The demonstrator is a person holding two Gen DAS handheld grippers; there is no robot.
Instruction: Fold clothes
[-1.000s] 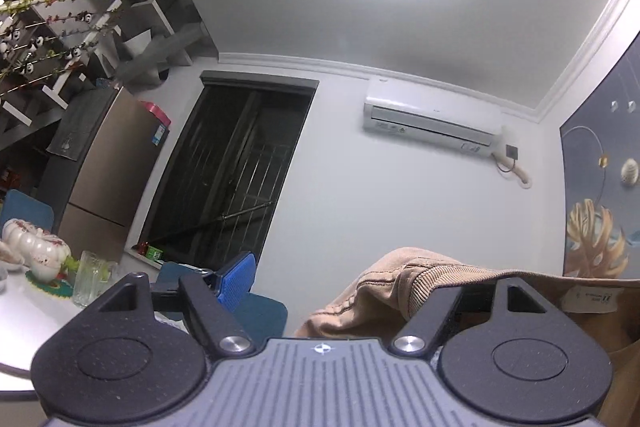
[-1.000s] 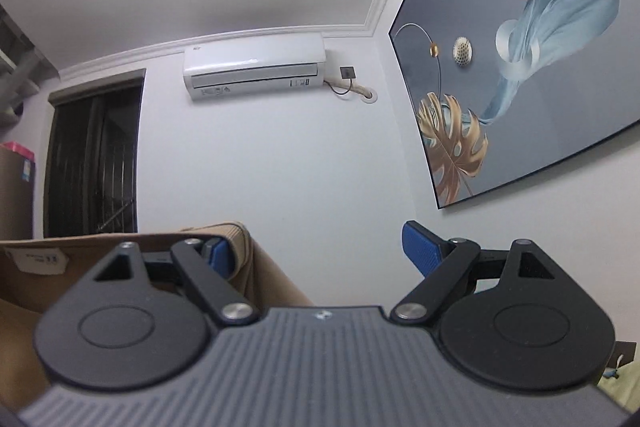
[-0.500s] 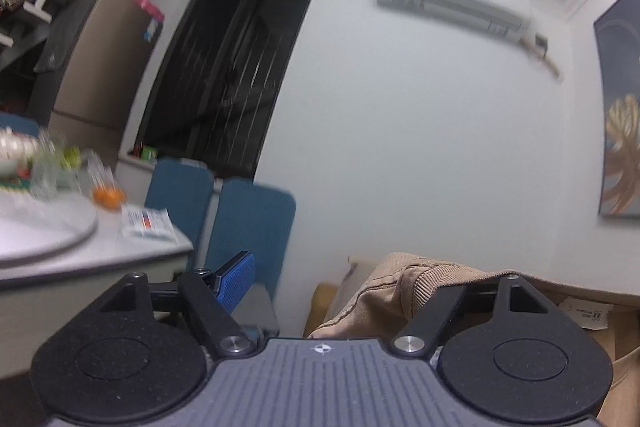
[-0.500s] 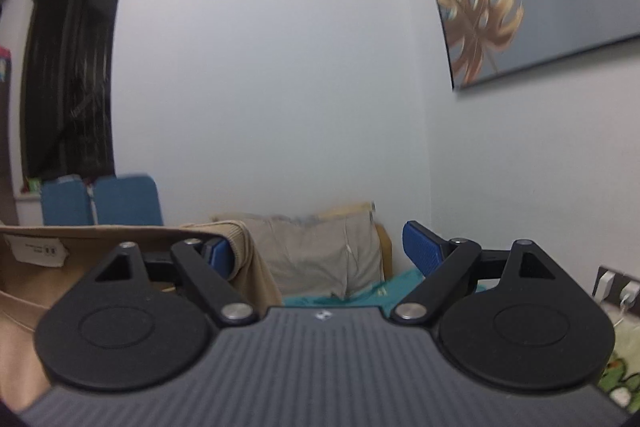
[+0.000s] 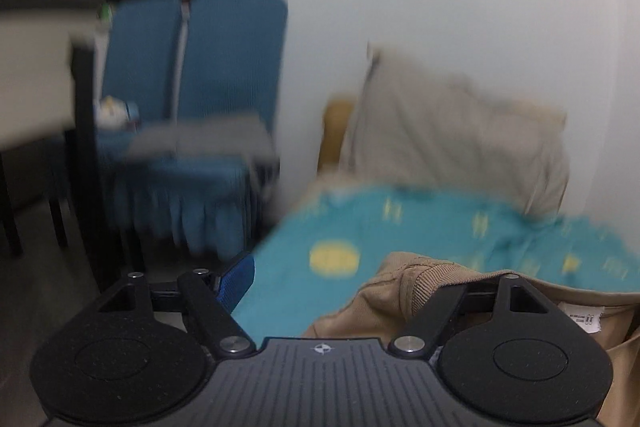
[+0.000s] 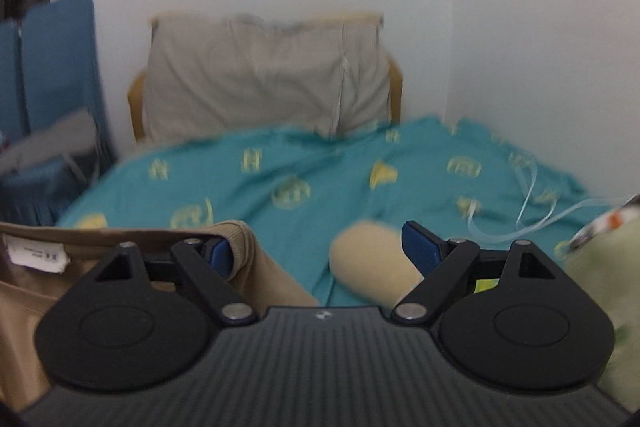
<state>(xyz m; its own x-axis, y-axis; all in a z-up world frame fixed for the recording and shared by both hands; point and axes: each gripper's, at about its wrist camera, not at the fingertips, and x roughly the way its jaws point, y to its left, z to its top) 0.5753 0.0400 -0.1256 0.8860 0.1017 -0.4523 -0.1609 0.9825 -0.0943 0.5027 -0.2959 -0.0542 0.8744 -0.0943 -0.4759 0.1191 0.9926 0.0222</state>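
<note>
Gaping wide, left tongs [image 5: 352, 277] and right tongs [image 6: 320, 247]; tan garment [image 5: 404, 291] draped over one finger each.

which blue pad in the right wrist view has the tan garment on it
The left pad, wrapped by the tan garment at its ribbed edge; the right pad is bare.

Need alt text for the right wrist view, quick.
The right tongs stand wide open, with a tan garment draped over the left finger. Ahead, blurred, lie a teal patterned bedspread and a beige pillow against the wall.
</note>
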